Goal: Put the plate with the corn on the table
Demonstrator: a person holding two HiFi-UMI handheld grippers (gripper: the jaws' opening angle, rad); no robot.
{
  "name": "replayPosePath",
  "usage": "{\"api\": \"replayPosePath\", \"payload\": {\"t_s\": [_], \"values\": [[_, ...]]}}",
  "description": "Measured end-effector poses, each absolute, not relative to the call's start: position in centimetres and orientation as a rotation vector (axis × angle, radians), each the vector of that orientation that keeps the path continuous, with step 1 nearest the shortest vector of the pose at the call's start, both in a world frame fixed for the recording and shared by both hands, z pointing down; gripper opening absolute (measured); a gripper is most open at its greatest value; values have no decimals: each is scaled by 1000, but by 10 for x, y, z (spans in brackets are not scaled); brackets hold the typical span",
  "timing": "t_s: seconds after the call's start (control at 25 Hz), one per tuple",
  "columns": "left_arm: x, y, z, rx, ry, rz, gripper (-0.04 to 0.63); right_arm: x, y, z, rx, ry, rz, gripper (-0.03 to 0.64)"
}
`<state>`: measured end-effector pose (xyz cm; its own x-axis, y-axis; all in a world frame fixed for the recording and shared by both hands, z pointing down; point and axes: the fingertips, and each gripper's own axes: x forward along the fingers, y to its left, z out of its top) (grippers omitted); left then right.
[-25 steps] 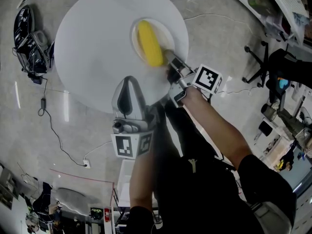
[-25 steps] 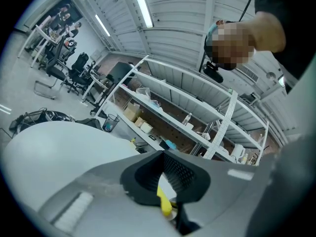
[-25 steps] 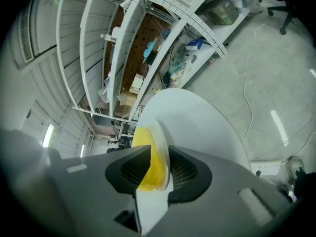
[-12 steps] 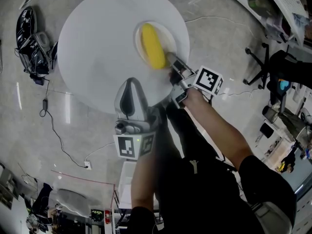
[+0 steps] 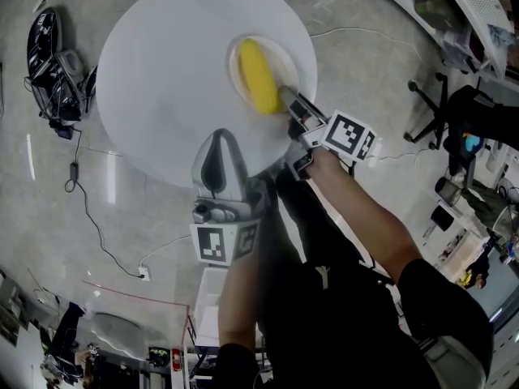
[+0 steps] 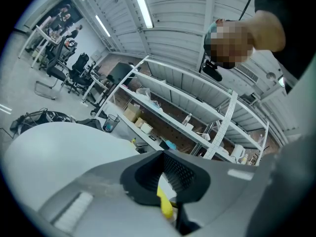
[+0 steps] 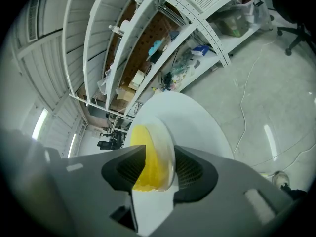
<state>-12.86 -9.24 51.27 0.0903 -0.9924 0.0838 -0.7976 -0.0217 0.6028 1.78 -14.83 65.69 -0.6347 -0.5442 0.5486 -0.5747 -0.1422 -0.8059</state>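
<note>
The plate (image 5: 285, 65) with the corn cob (image 5: 258, 75) lies flat on the round white table (image 5: 162, 79), towards its near right edge. The right gripper (image 5: 287, 100) has just been opening its jaws, which now stand apart on either side of the plate's near rim without pressing on it. The left gripper (image 5: 217, 138) hovers over the table's near edge, well clear of the plate, its jaws drawn together at the tips on nothing.

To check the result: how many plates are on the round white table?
1. The plate lies near the table's right edge in the head view, with the corn on it; no other seems hidden.
</note>
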Motion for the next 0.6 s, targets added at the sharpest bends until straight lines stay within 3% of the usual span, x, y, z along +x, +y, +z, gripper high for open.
{"api": "replayPosePath", "payload": {"t_s": [0.6], "values": [[-127, -89, 514, 1869, -1751, -493, 5, 20, -146, 656, 1318, -2054, 1876, 187]]}}
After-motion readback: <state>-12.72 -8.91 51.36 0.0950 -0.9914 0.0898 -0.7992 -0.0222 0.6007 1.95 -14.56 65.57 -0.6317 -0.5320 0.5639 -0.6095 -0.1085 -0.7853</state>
